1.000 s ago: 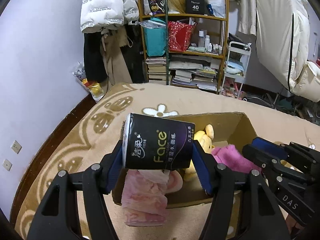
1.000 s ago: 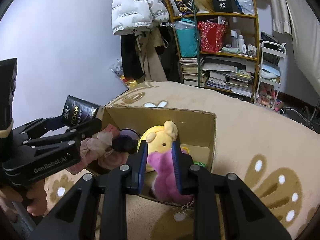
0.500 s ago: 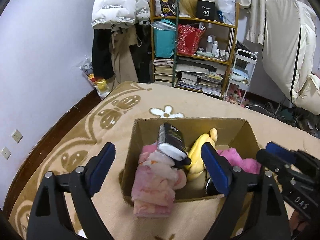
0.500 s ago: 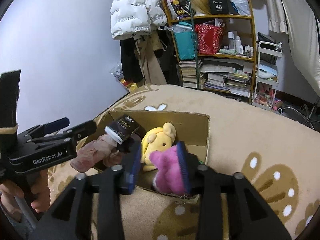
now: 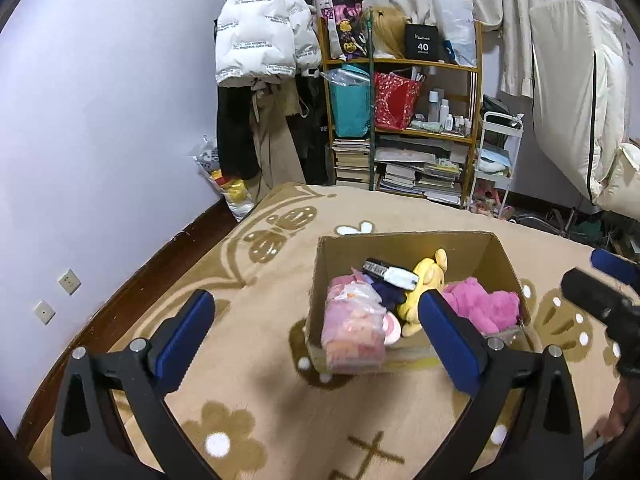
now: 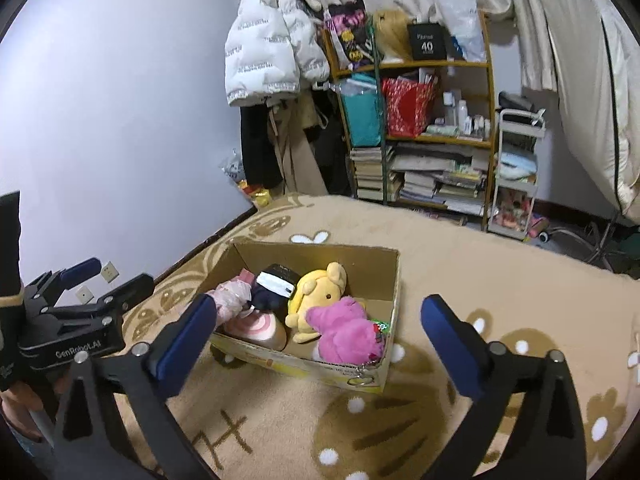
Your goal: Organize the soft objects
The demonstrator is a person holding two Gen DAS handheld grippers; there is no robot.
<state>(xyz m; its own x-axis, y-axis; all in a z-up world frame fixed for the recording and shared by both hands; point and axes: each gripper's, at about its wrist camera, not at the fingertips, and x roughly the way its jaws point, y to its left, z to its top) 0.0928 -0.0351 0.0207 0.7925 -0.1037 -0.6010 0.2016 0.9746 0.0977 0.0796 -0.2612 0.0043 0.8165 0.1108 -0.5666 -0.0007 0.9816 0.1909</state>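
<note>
Both claws stood wide apart and held nothing: the left gripper (image 5: pixel 316 326) and the right gripper (image 6: pixel 316 334) each hung short of the cardboard box (image 6: pixel 394 280) on the tan rug (image 6: pixel 480 280). Inside lay the black tissue pack (image 6: pixel 276 280) (atop a dark cloth), touching the yellow plush (image 6: pixel 316 294), with the pink plush (image 6: pixel 342 330) nearer the right gripper and a pink bundle (image 5: pixel 352 332) draped over the box's near-left rim.

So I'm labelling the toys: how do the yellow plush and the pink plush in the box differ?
The yellow plush is smooth, with round ears, and lies mid-box; the pink plush is shaggy, magenta, and lies against the near wall of the cardboard box, by the right-hand end. Both are soft toys lying loose inside, side by side.
</note>
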